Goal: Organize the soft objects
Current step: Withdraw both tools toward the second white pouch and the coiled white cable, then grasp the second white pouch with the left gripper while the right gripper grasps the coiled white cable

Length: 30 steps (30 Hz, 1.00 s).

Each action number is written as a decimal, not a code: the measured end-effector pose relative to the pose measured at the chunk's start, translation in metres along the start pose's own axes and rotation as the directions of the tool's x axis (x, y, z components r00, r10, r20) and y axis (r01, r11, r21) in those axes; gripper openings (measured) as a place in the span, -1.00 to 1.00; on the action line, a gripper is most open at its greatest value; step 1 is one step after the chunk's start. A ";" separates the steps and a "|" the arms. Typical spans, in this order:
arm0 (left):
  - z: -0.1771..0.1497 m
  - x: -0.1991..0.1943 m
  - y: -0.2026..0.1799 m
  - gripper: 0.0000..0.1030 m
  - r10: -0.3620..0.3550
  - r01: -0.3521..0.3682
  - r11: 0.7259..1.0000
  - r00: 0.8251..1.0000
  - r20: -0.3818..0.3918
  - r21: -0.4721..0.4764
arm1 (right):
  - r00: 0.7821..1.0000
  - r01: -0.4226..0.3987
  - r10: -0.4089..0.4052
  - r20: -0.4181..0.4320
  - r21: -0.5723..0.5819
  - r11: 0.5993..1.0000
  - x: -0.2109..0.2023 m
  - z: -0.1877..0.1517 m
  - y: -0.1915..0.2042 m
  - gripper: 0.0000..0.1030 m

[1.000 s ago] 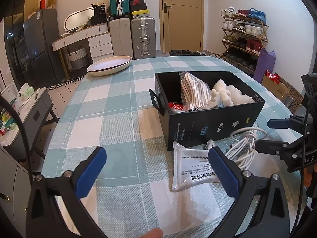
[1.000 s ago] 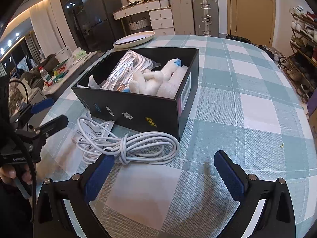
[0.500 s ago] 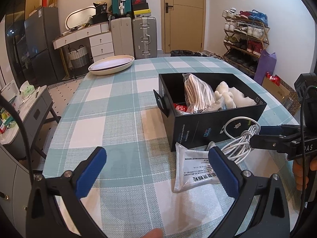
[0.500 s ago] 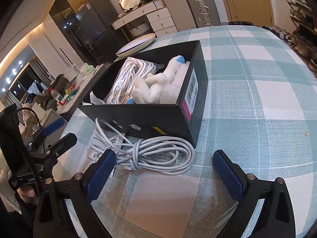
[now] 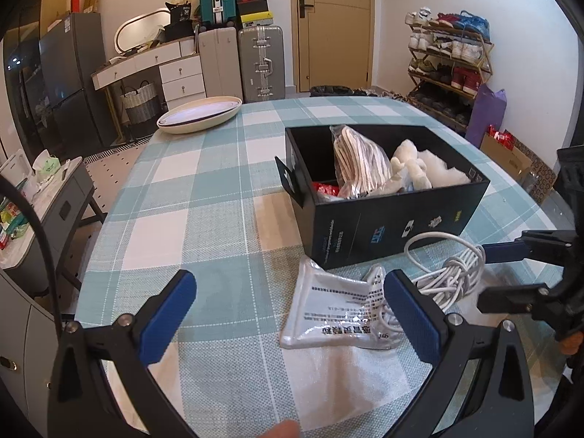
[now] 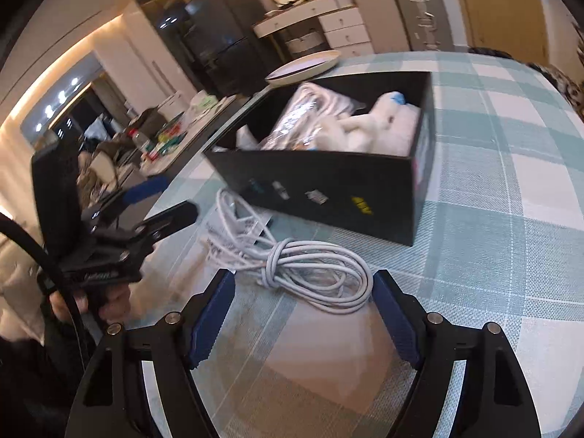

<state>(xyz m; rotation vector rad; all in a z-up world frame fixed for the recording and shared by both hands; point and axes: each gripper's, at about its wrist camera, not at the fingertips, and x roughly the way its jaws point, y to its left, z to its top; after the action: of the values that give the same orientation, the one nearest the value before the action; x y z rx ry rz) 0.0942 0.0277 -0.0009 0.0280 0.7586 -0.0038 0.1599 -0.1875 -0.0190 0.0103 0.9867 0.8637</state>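
Observation:
A black open box (image 5: pixel 394 233) (image 6: pixel 328 197) on the checked table holds a bagged white cable (image 5: pixel 359 162), a white plush toy (image 5: pixel 408 168) (image 6: pixel 368 127) and a red packet (image 5: pixel 326 189). In front of it lie a coiled white cable (image 5: pixel 452 273) (image 6: pixel 306 270) and a clear printed plastic bag (image 5: pixel 335 310). My right gripper (image 6: pixel 303 303) is open with its jaws on either side of the coil; it also shows in the left wrist view (image 5: pixel 489 273). My left gripper (image 5: pixel 288 303) is open and empty above the table, left of the bag.
A cream oval dish (image 5: pixel 199 115) (image 6: pixel 303 65) sits at the far table edge. Suitcases (image 5: pixel 261 62), a dresser and a shoe rack (image 5: pixel 449 69) stand beyond. A side cart (image 5: pixel 47 189) with clutter is left of the table.
My right gripper has moved forward and down to the coiled cable and its jaws have narrowed around it. My left gripper has barely moved.

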 end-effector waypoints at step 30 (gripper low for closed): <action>-0.009 0.013 -0.012 1.00 -0.044 0.045 0.999 0.996 -0.082 0.016 | 0.996 0.084 -0.082 0.017 -0.216 0.973 0.016 -0.025 0.039 -0.34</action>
<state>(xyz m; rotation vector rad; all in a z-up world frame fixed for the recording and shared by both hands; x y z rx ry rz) 0.0977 0.0164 -0.0164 0.0282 0.8403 -0.0518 0.1208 -0.1597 -0.0303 -0.2121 0.8749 0.8891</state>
